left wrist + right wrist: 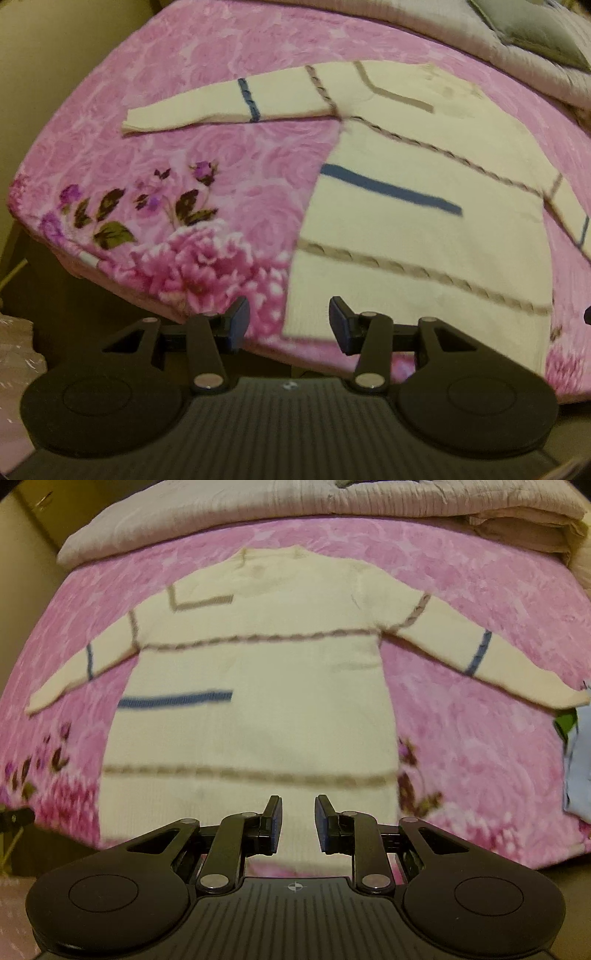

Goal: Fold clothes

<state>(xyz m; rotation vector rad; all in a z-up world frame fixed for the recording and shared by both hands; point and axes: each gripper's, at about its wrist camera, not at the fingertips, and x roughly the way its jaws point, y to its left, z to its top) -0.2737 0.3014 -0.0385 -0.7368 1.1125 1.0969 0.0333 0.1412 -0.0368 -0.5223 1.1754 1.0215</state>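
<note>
A cream knit sweater [258, 672] with tan and blue stripes lies flat on a pink floral blanket [461, 635], both sleeves spread out. In the left wrist view the sweater [424, 229] fills the right half, its left sleeve [229, 107] stretched to the left. My left gripper [289, 325] is open and empty, just before the sweater's lower left hem corner. My right gripper [298, 823] is open and empty, over the middle of the hem.
The pink blanket [184, 166] covers a bed whose front edge is near both grippers. A grey-beige folded quilt [295, 506] lies along the far side. A light blue garment [580, 760] lies at the right edge.
</note>
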